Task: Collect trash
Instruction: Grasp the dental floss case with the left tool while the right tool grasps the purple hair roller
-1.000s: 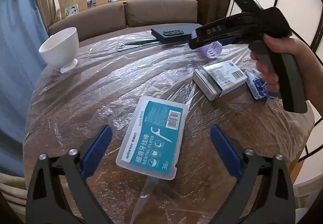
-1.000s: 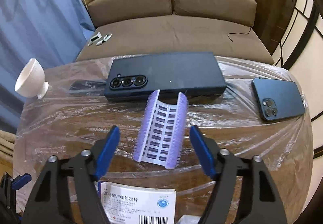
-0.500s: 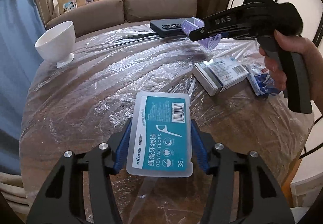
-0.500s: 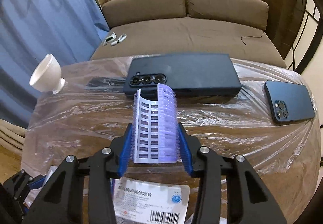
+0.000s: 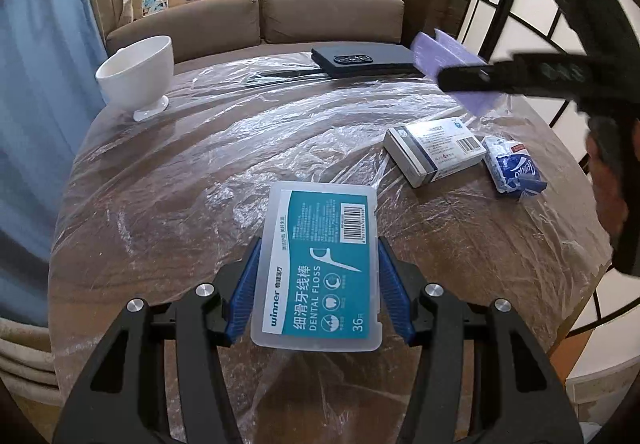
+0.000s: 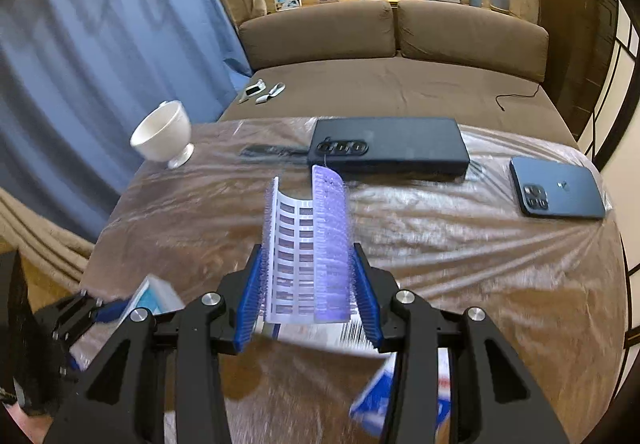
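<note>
My left gripper [image 5: 318,294] is shut on a flat teal dental floss box [image 5: 320,264], held just above the plastic-covered round table [image 5: 200,172]. My right gripper [image 6: 306,292] is shut on a curved purple blister strip [image 6: 308,248] and carries it above the table. In the left wrist view that strip [image 5: 448,56] shows at the upper right, in the black gripper held by a person's hand [image 5: 612,184]. A white medicine box [image 5: 434,148] and a blue-and-white packet [image 5: 514,168] lie on the table's right side.
A white footed bowl [image 5: 138,74] stands at the table's far left. A dark folding phone [image 6: 388,150] and a blue phone [image 6: 558,194] lie along the far edge. Beyond the table are a brown sofa [image 6: 392,84], a blue curtain and a dark cabinet.
Both grippers closed: the left on the floss box, the right on the purple strip. The right gripper then lifted the strip off the table and drew it back; the left lifted the box slightly.
</note>
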